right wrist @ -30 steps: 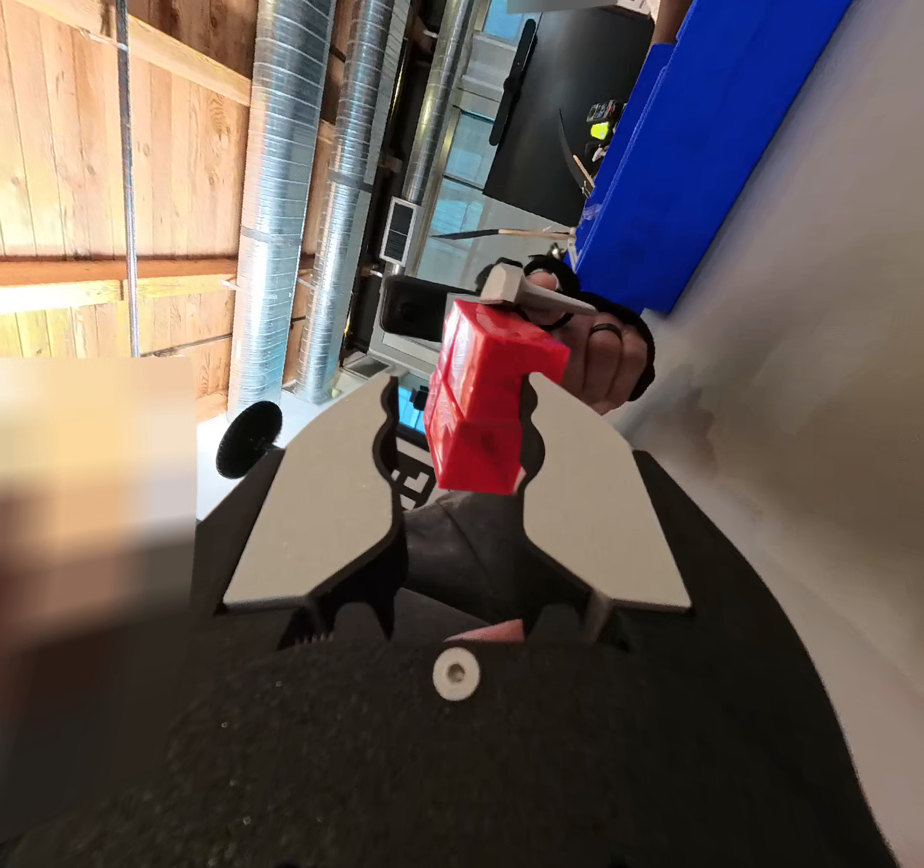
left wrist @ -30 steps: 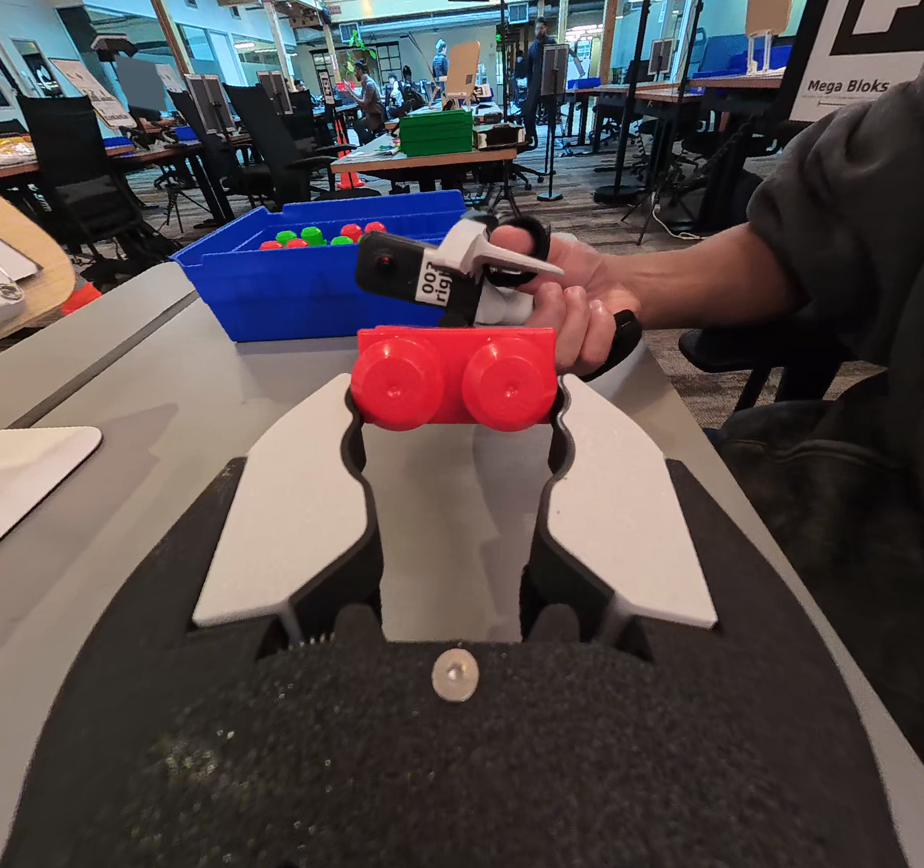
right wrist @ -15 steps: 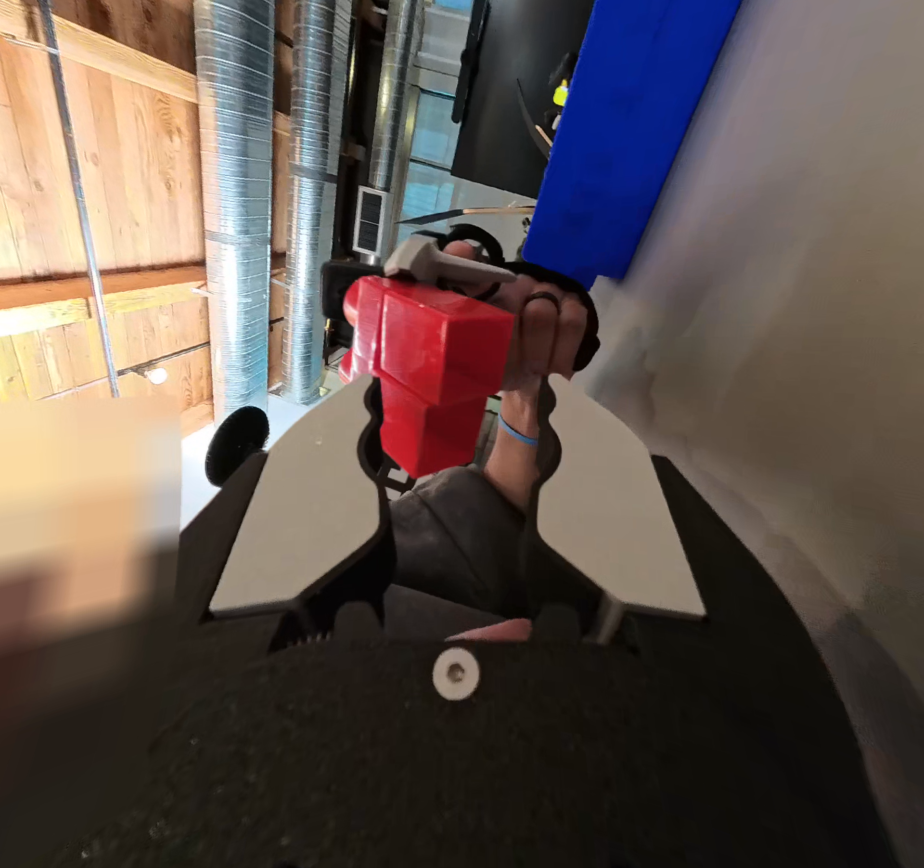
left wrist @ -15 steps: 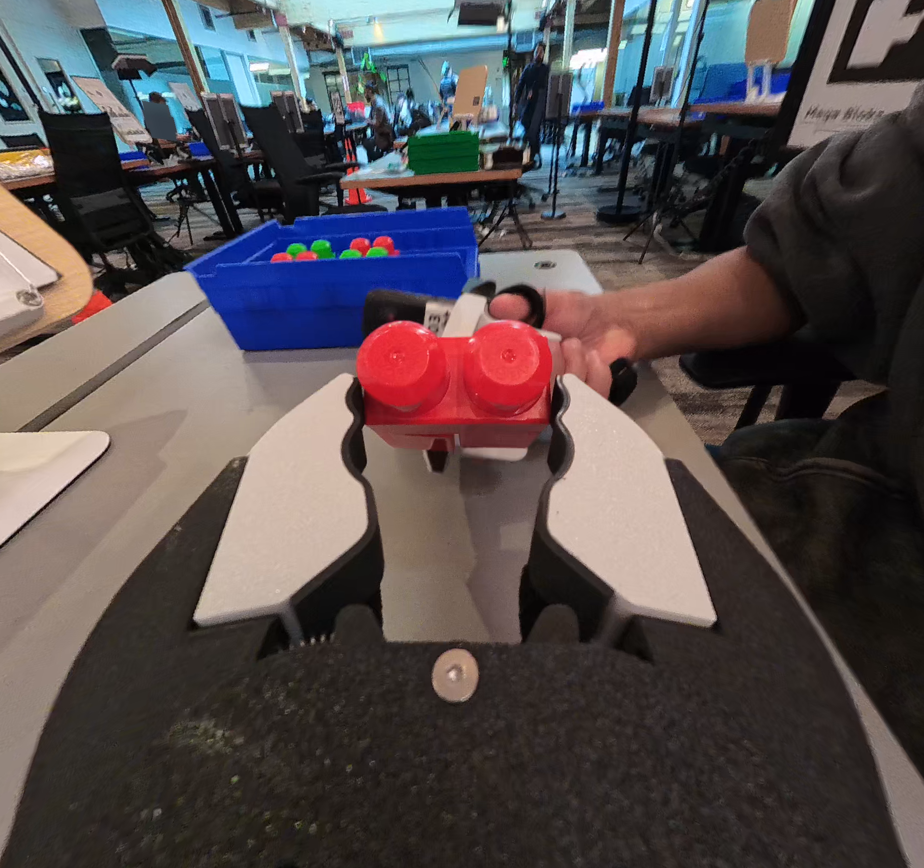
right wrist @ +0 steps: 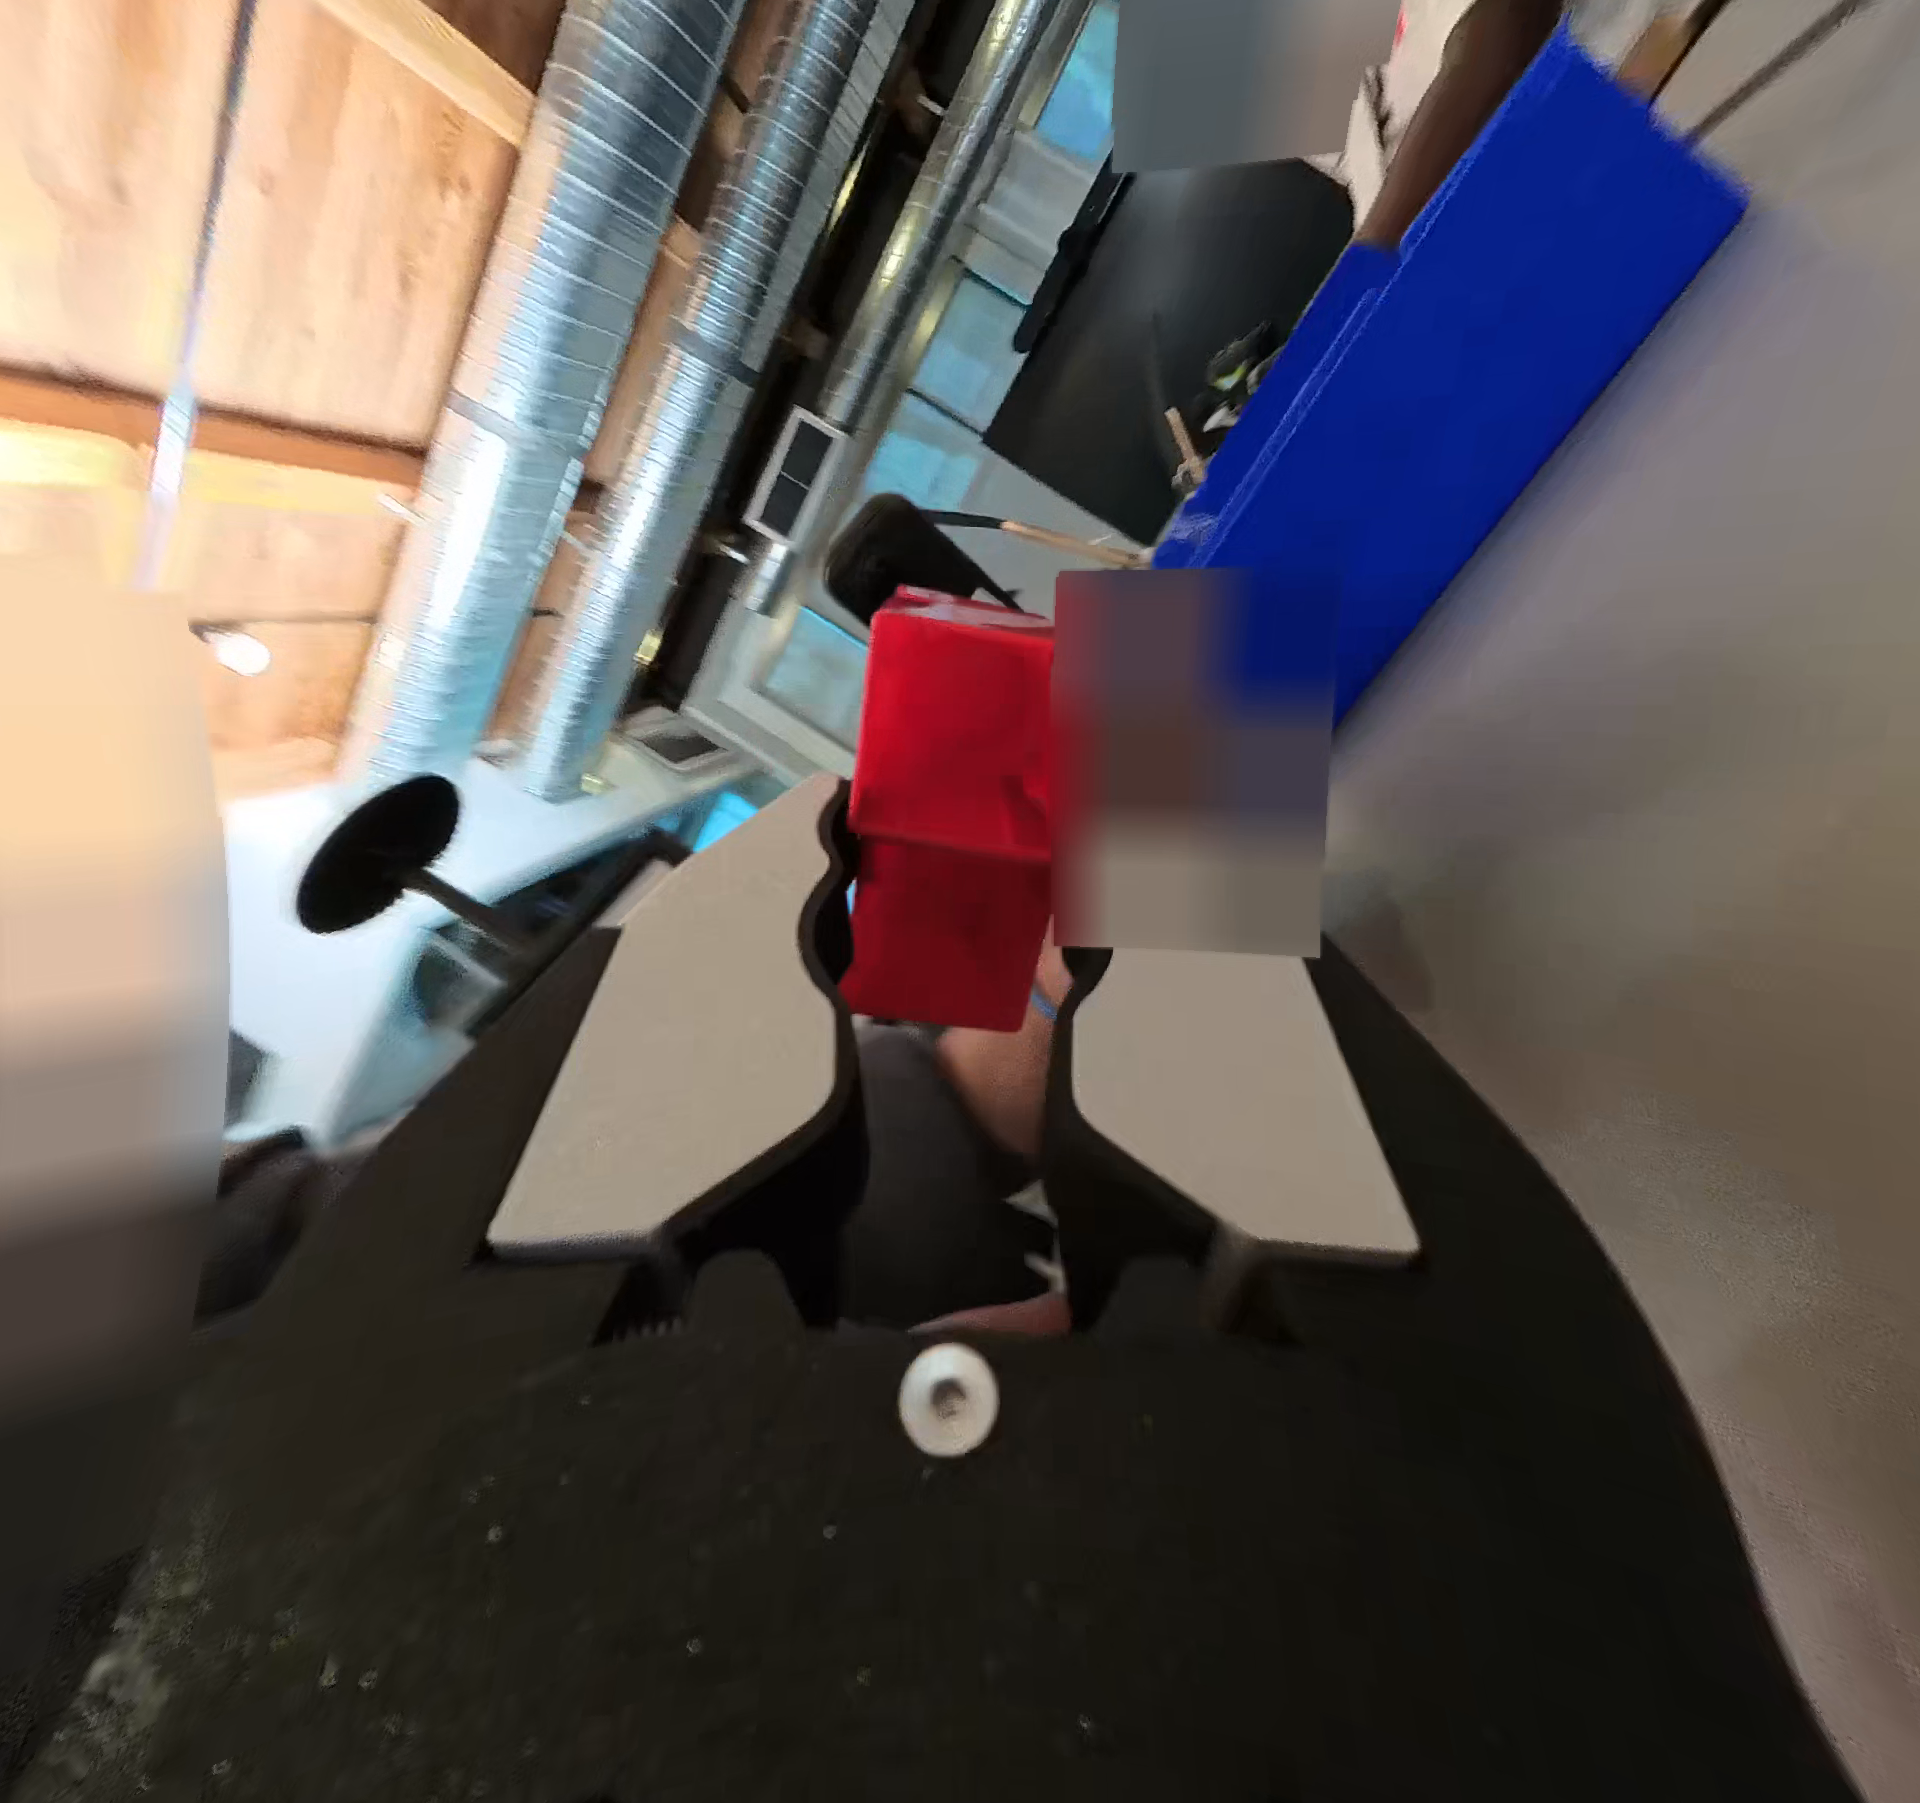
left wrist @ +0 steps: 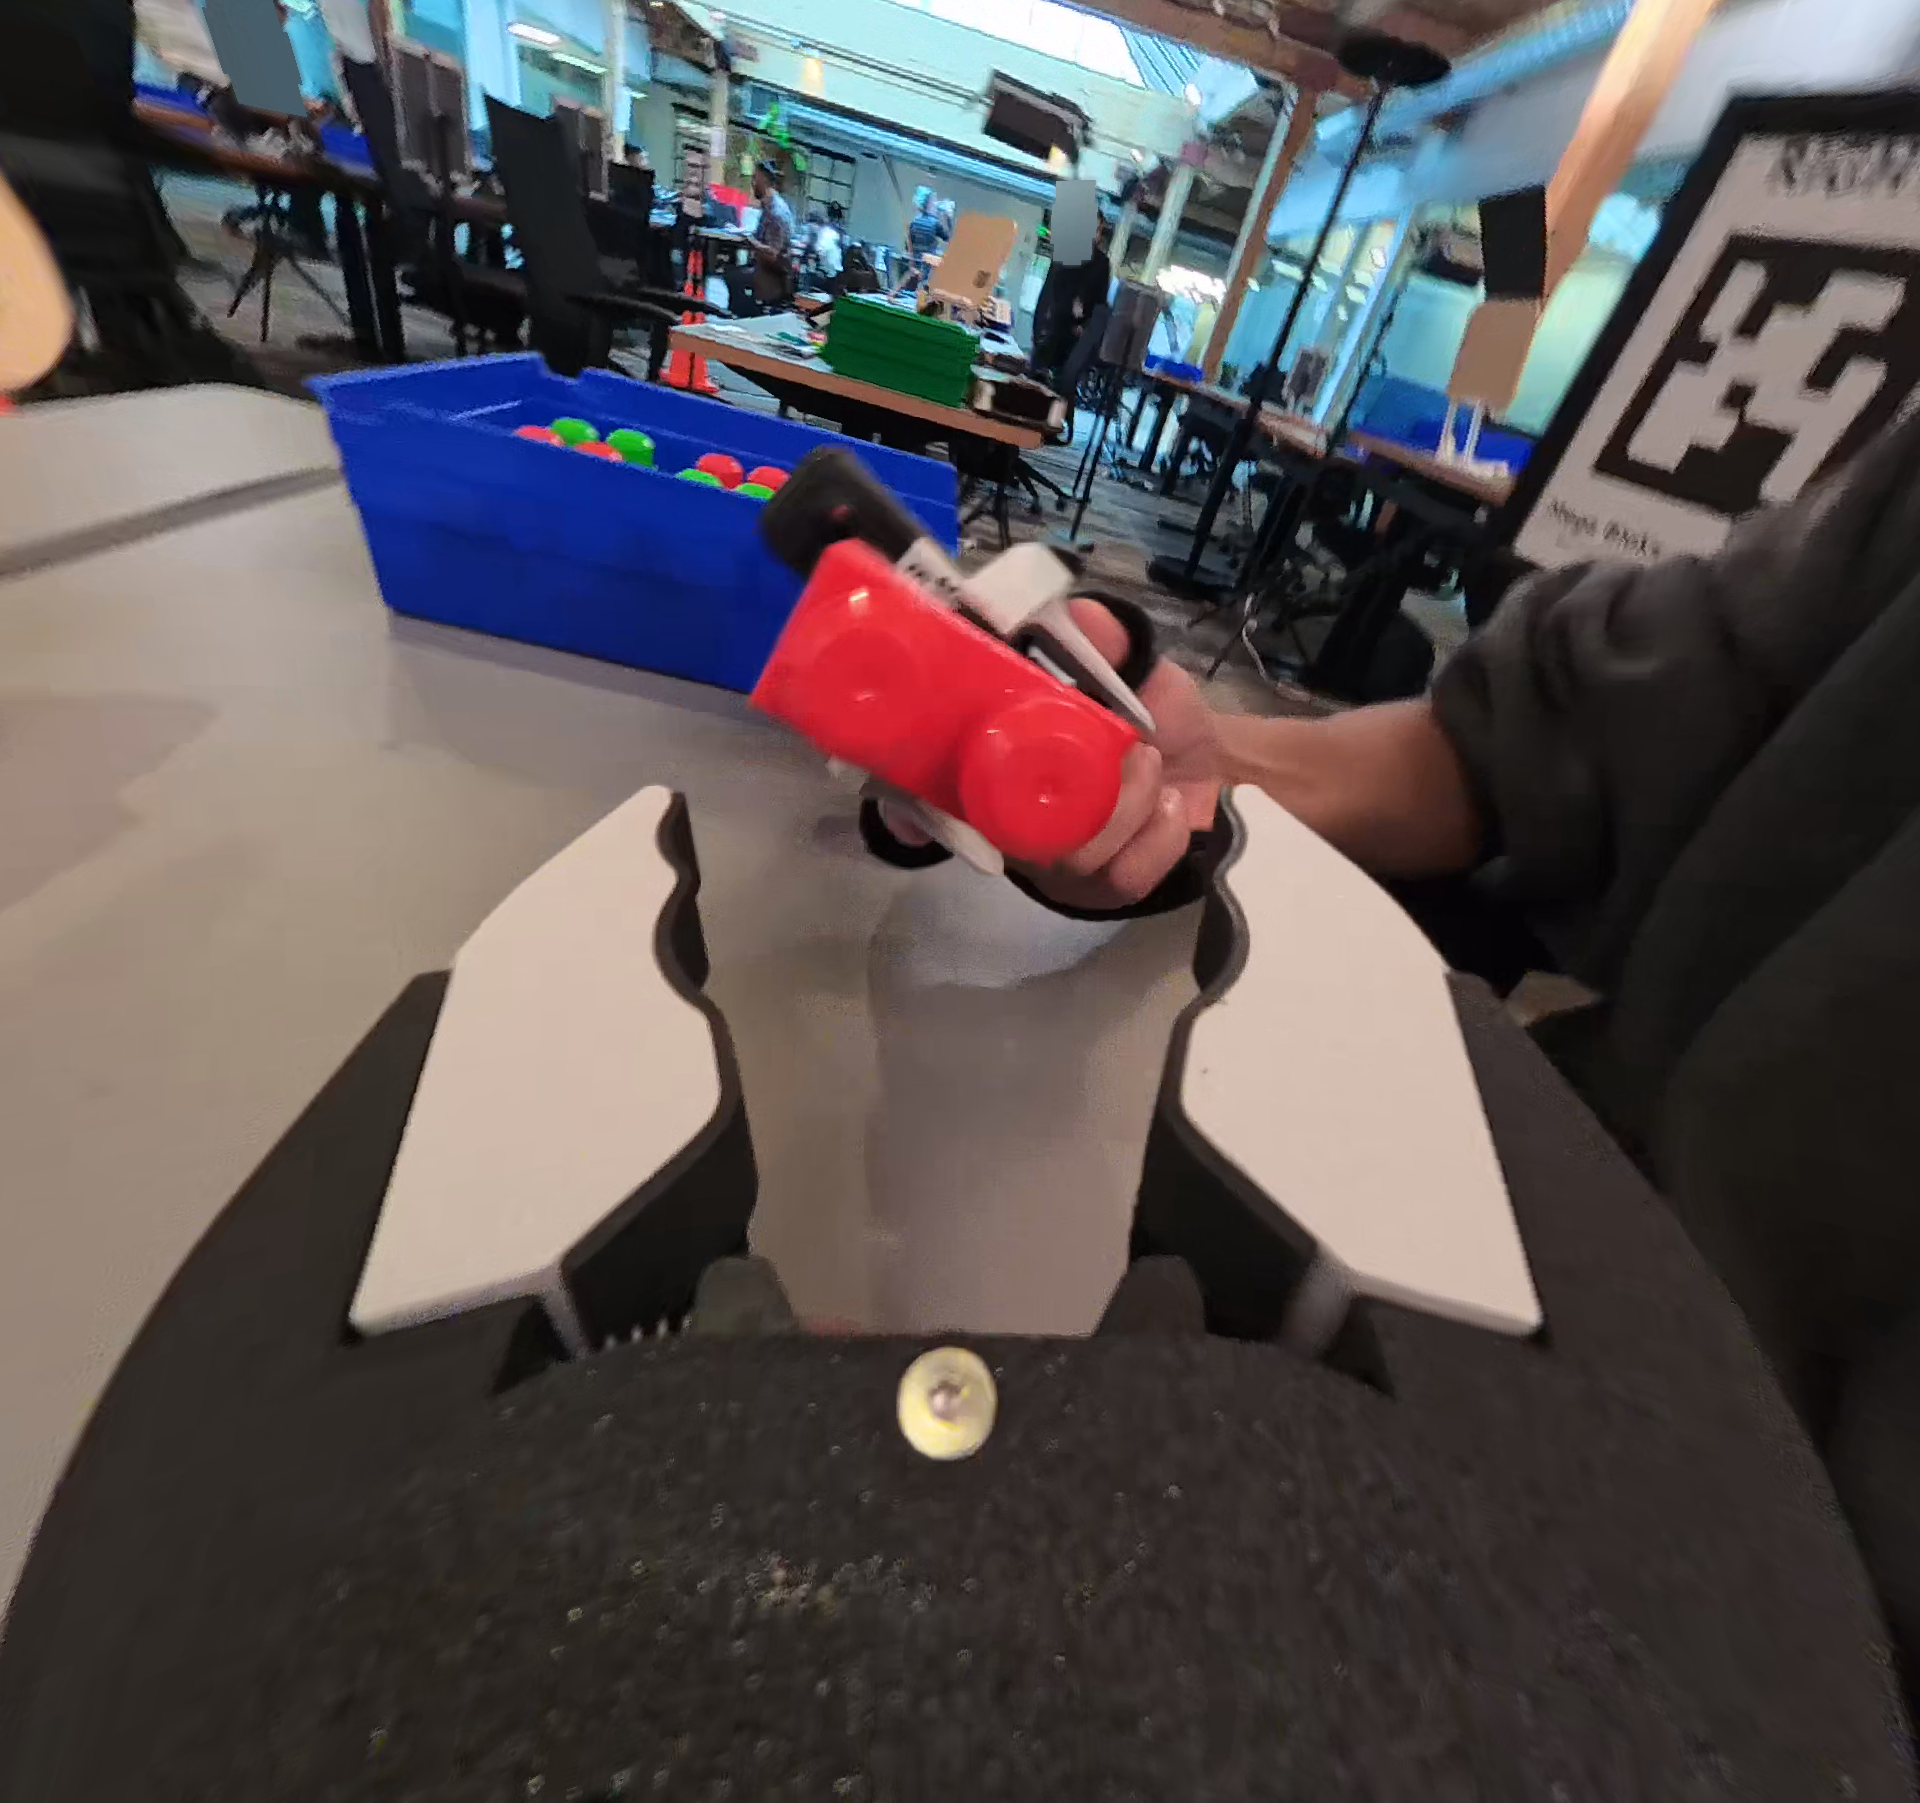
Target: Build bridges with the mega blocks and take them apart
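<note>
Red block (left wrist: 940,714) clamped in right gripper (right wrist: 951,906), aloft above grey surface (left wrist: 260,818), long axis tilted, just ahead of left gripper (left wrist: 951,880) with jaws spread empty. Blue bin (left wrist: 582,548) beyond.

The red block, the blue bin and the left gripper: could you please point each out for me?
red block (left wrist: 914,714), left wrist view, studded face.
blue bin (left wrist: 561,548), left wrist view, front wall.
left gripper (left wrist: 951,880), left wrist view, between fingertips.
</note>
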`<state>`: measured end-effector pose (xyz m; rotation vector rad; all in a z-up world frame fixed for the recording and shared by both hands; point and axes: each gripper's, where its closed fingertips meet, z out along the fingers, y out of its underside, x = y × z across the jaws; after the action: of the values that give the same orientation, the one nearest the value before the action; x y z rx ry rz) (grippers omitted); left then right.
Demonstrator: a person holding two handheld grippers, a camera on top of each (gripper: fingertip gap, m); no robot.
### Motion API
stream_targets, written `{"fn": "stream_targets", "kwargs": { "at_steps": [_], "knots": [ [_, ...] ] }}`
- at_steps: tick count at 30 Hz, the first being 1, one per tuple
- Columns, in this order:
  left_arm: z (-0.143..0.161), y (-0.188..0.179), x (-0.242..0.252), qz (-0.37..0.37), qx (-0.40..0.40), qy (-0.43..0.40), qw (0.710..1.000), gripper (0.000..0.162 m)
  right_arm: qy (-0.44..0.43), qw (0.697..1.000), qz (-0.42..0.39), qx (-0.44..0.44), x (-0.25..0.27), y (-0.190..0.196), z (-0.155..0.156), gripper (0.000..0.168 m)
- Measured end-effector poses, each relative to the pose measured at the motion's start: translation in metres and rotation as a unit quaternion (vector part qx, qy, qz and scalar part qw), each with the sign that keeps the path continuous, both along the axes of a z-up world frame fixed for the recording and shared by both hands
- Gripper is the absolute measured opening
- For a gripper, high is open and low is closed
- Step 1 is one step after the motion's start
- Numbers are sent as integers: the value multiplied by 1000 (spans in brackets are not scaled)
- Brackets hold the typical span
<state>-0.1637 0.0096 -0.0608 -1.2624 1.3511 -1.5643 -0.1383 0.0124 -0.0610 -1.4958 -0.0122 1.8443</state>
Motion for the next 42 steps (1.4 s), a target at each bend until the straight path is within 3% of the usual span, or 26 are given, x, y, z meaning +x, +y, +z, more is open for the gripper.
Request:
{"fn": "stream_targets", "kwargs": {
  "at_steps": [2, 4, 7, 9, 10, 11, 12, 17, 21, 25, 27, 42],
  "knots": [
    [-1, 13, 2, 9, -77, 14, 997, 92, -62, 996, -42, 47, 6, 3, 2, 37],
    [0, 14, 5, -27, -170, 24, 985, 92, -130, 984, -82, 92, 9, 7, -1, 37],
    [-2, 8, 11, -64, -222, 35, 972, 88, -212, 960, -116, 143, 6, 12, -7, 37],
    [-7, 7, 14, -57, -209, 46, 975, 77, -232, 954, -106, 159, -2, 10, -10, 37],
    [-8, 7, 16, -52, -203, 48, 977, 67, -241, 951, -108, 162, -5, 11, -11, 37],
    [-8, 7, 16, -50, -201, 47, 977, 45, -242, 950, -108, 166, -8, 10, -11, 37],
    [-9, 8, 16, -48, -197, 49, 978, 38, -240, 951, -107, 166, -9, 10, -10, 37],
    [-12, 8, 13, -51, -184, 63, 980, 36, -249, 948, -89, 179, -13, 7, -11, 38],
    [-10, 4, 12, -39, -125, 61, 989, 36, -201, 965, -72, 153, 1, 6, 2, 52],
    [-5, 3, 14, -30, -112, 52, 992, 36, -226, 957, -73, 165, 4, 5, 1, 46],
    [-6, 4, 14, -27, -112, 53, 992, 36, -217, 957, -84, 176, 2, 4, 4, 35],
    [-9, 2, 13, -27, -103, 59, 993, 36, -217, 955, -93, 181, -3, 8, 9, 34]
  ]
}}
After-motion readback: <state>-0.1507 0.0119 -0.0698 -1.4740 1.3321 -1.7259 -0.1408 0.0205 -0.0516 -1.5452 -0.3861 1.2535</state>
